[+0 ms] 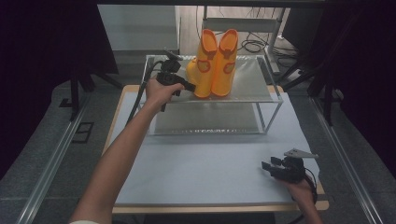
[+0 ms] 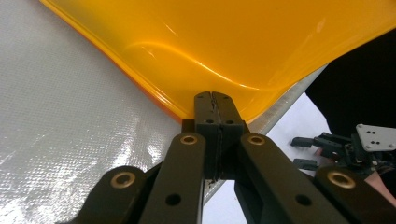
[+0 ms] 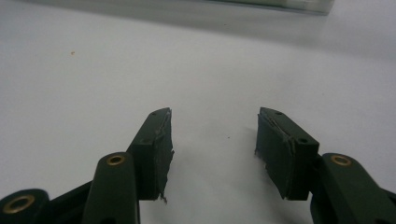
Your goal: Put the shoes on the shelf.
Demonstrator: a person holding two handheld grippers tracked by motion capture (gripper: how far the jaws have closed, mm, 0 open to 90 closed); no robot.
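Left claw: left gripper [image 1: 187, 86] has its jaws pressed together, tips against the toe of the nearer boot, nothing pinched between them as far as I can tell.
Boots: pair of glossy orange-yellow rubber boots [image 1: 214, 65] stands upright, side by side, toward the back left of the top shelf of the clear two-tier rack [image 1: 271, 95].
Boot surface: in the left gripper view the boot's slick curved toe [image 2: 224, 42] sits right at the closed tips.
Risk, tipping: a push this low could slide the boot into its partner or topple both.
Risk, edge: the toe is near the shelf's front-left edge, so a nudge outward may drop it.
Right claw: right gripper [image 1: 275, 166] rests with jaws apart near the front right corner of the pale grey table [image 1: 205, 163], too far to steady anything.
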